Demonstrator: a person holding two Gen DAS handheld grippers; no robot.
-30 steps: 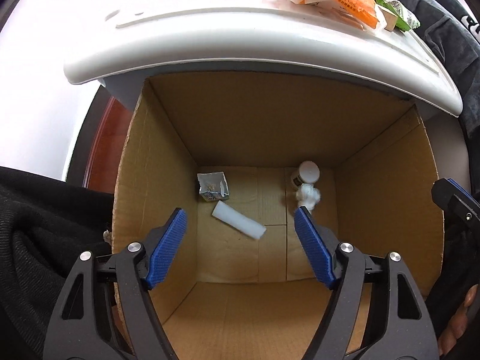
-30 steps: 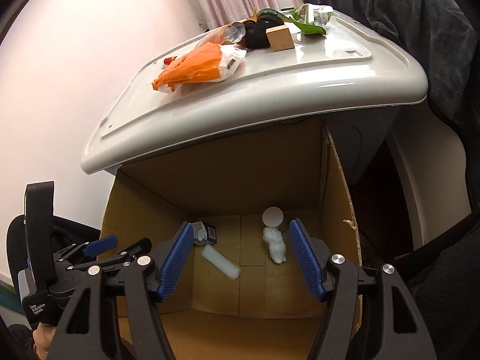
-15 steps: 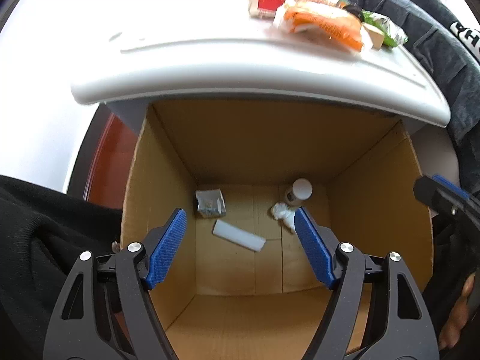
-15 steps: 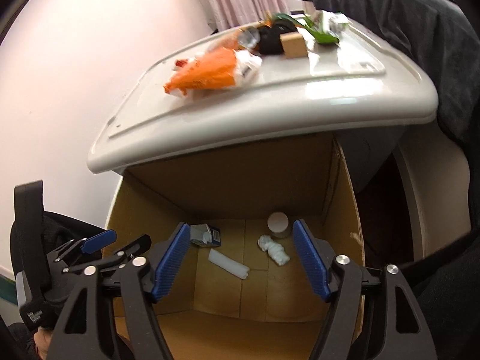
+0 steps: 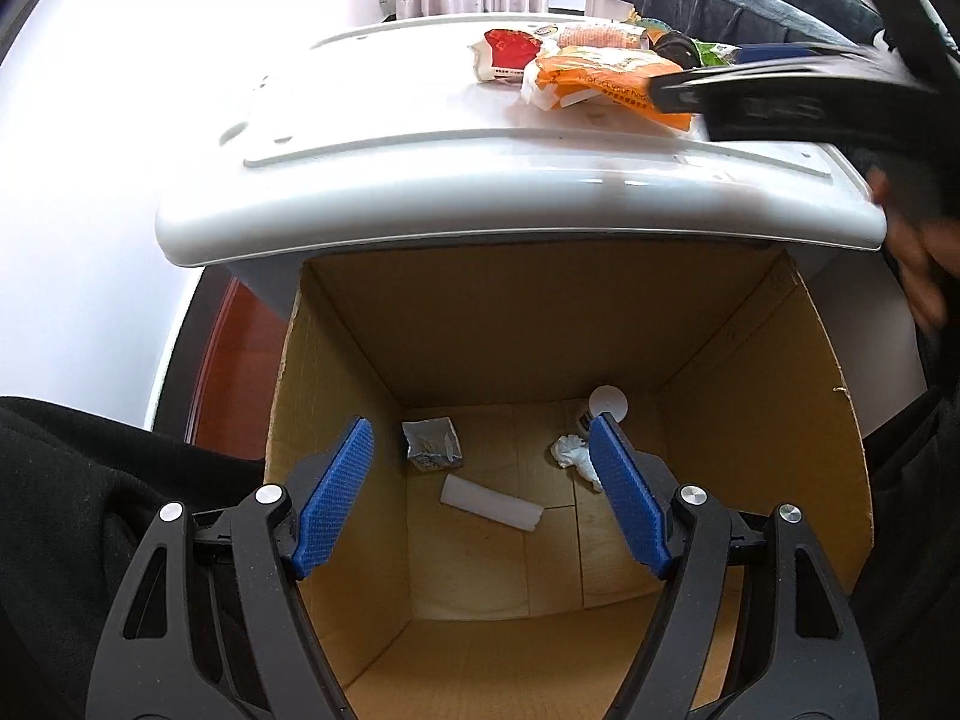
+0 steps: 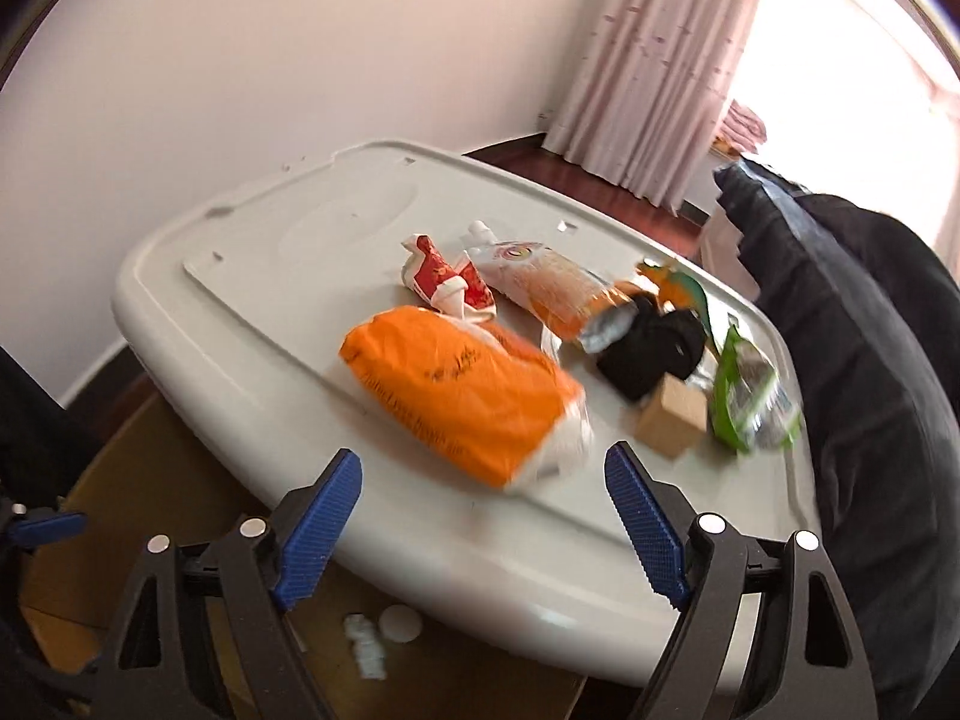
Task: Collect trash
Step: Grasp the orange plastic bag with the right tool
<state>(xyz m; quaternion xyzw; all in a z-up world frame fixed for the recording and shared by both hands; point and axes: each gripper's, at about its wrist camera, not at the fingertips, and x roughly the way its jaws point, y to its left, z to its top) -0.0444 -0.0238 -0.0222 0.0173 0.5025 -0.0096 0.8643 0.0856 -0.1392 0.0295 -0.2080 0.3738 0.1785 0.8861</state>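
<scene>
Hovering over the cardboard box (image 5: 336, 396), the left hand-held gripper (image 5: 483, 504) is standing wide with nothing between its blue pads, while the right hand-held gripper (image 6: 483, 531) is pointing at the white lid (image 6: 252, 264) that is serving as a table; its jaws have just been opening further and are holding nothing. Trash is lying in two places: a grey carton (image 5: 432, 444), a white foam stick (image 5: 492, 504), a crumpled tissue (image 5: 573, 453) and a small white-capped bottle (image 5: 607, 403) are resting on the box floor, and on the lid the orange bag (image 6: 462, 396) is sitting nearest the right gripper, with a red-and-white wrapper (image 6: 444, 279), a foil pouch (image 6: 558, 294), a black lump (image 6: 651, 351), a brown cube (image 6: 672, 417) and a green packet (image 6: 750, 402) farther off. The right-wrist view is blurring, so a hurried close is likely to be catching only the slick film of the orange bag, letting it slide off the near edge and miss the box; the bulky bag may also be dragging the wrapper along.
</scene>
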